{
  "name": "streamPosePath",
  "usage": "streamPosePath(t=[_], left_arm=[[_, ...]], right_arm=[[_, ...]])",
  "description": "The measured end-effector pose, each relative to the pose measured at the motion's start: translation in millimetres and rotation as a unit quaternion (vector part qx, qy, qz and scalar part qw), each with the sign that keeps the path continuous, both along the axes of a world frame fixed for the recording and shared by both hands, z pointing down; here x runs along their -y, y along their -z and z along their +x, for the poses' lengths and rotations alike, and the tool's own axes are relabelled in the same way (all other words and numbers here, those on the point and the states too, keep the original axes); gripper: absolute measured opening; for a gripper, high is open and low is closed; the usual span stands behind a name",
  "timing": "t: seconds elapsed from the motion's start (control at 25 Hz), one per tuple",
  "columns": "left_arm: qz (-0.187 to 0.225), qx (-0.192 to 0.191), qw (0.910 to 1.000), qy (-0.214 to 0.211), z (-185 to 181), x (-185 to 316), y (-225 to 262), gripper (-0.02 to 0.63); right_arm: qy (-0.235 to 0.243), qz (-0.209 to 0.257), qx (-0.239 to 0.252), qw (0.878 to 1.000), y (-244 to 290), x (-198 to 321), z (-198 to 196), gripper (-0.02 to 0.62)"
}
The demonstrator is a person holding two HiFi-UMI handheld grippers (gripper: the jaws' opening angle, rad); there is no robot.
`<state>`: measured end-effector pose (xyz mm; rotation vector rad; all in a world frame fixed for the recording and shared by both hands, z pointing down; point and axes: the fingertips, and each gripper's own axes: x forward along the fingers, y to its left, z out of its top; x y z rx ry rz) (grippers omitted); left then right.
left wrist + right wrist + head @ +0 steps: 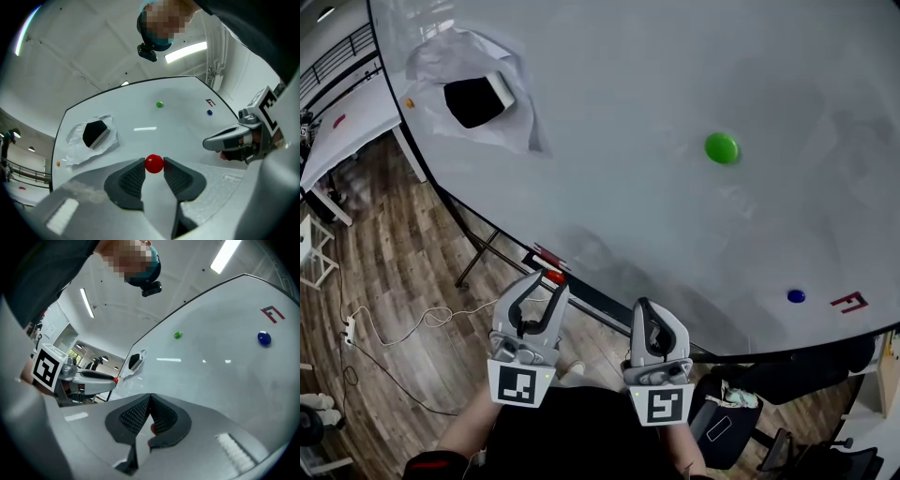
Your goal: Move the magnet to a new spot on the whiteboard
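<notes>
Head view, closest in: both grippers sat low in frame, side by side, marker cubes toward the camera, tips aimed at the bottom edge of the whiteboard [628, 112]. L gripper [544, 287] had the red magnet [154, 163] pinched right at its tips. In the left gripper view the ball sat btwn the two ribbed pads w/ both pads pressing on it, jaws fairly wide round it. From the head cam the red magnet showed at the board's lower rim, by the dark frame; couldn't tell whether it touched the board face.

R gripper [150, 397] was just beside the L one, a bit nearer the camera. In its own view the jaws were closed together, pad on pad, nothing caught btwn them.

Further up the board: a blue magnet [796, 296] was stuck low on the right, a small red logo mark [849, 302] just beside it. Mid-board, well apart from both, sat a green magnet [722, 148].

Farthest, top left of the board: a black eraser [478, 100] lay on a crumpled white sheet [441, 56], w/ a tiny orange dot [409, 103] near the board's left edge.

Beyond the rim, on the left, was wood floor [394, 253] w/ a loose cable [403, 328] trailing across it.
</notes>
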<state>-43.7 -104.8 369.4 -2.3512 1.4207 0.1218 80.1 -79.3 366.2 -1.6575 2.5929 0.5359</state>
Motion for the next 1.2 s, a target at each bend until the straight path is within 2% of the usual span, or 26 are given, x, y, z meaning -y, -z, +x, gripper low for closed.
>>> streamPosePath(t=[0.64, 1.2], left_arm=[[0.006, -0.007, 0.9996, 0.027, -19.1, -11.6, 2.4, 0.13], [0.011, -0.01, 0.9997, -0.021, 2.4, 2.2, 5.9, 0.13]], right_arm=[[0.018, 0.008, 0.007, 1.0, 5.3, -2.1, -8.6, 0.003], [-0.022, 0.0, 0.001, 1.0, 0.6, 2.4, 5.0, 0.003]])
